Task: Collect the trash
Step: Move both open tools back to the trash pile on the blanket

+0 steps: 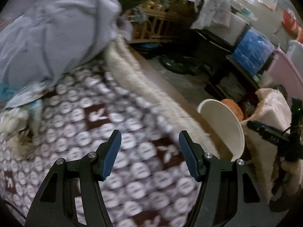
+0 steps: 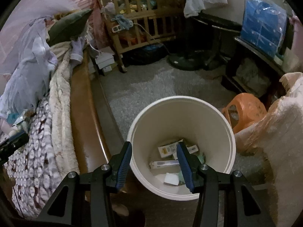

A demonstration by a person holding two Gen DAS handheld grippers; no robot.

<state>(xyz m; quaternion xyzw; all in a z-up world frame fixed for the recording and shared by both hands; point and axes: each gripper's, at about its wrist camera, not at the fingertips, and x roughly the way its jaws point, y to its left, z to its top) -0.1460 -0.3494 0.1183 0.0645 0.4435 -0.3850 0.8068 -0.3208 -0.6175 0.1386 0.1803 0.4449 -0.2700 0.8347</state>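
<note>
Left gripper [image 1: 149, 141]: fingers apart, empty, over the brown-and-white patterned blanket [image 1: 117, 132] on the bed. Left view is motion-blurred.

Right gripper [image 2: 154, 151]: fingers apart, empty, poised over the near rim of the white bucket [image 2: 230, 136], which stands on the grey carpet [image 2: 151, 83] just beside the bed's brown side rail [image 2: 85, 113]. Bucket already holds trash: small printed cartons [image 2: 167, 149], a long flat box [image 2: 162, 163], a white block [image 2: 171, 178].

Remaining trash, as far as visible: crumpled wrappers [image 1: 24, 96] at the left edge of the blanket, against the heap of pale lilac clothing [image 1: 56, 28]. Same wrappers show in the right view at the bed's far left edge. Too blurred to tell what kind.

Judgement on step in hand: the left gripper looks the better placed for those wrappers. Approach low along the blanket, close on the wrapper alone; loose fleece or a fold of clothing could get pinched with it. Thin packaging probably crushes and slips, so grip the bulk, not a corner.

Around: the bed's cream fringe edge [image 1: 144, 81] lies between wrappers and bucket. Orange plastic stool [image 2: 244, 109] and a fleece-draped seat [image 2: 280, 132] flank the bucket's right side. Wooden crib [image 2: 144, 17] and fan base [image 2: 181, 60] are well apart, no obstruction.
</note>
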